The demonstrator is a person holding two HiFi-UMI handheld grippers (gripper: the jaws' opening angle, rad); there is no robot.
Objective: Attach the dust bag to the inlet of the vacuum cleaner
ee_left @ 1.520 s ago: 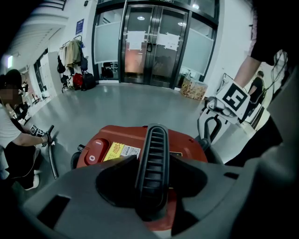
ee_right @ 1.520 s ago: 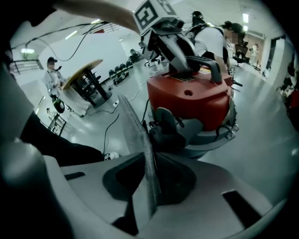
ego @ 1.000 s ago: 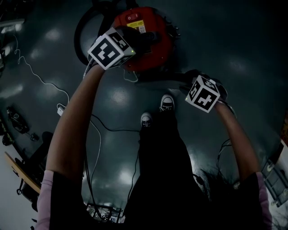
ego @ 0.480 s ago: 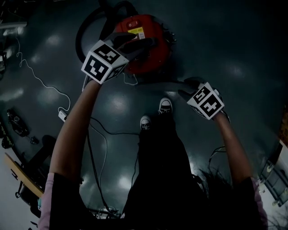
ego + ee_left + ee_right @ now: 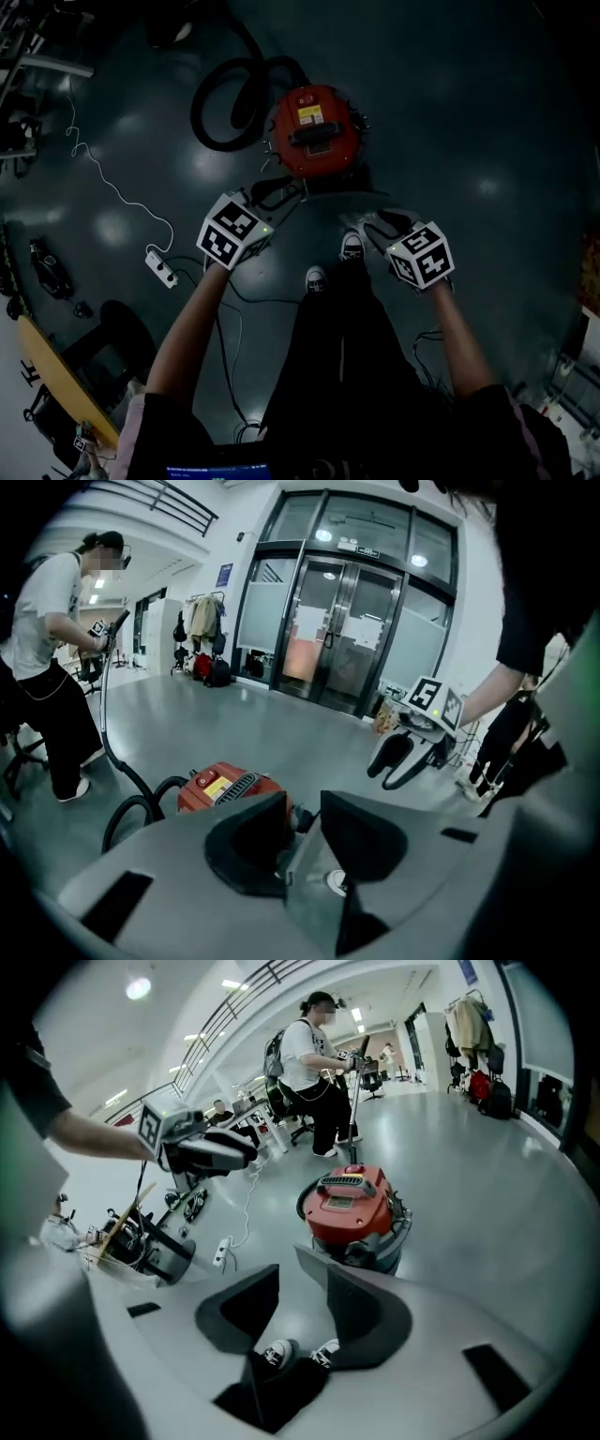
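Left gripper [image 5: 281, 195], jaws closing on nothing, and right gripper [image 5: 377, 225], spread empty, lift clear of the red vacuum cleaner [image 5: 314, 131]; fitting looks finished.

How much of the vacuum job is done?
Done: can't tell; no dust bag shows on the round red vacuum cleaner. In hand: nothing. The jaws of the left gripper are closing on air; the right gripper is open and empty. Left: possibly finding and fitting the bag.

The vacuum cleaner [image 5: 314, 131] is a small round red canister sitting upright on the shiny dark floor [image 5: 487, 112]. It's got a black handle and a yellow label on top. Its black hose [image 5: 201, 108] curls in a loop on its left in the head view.
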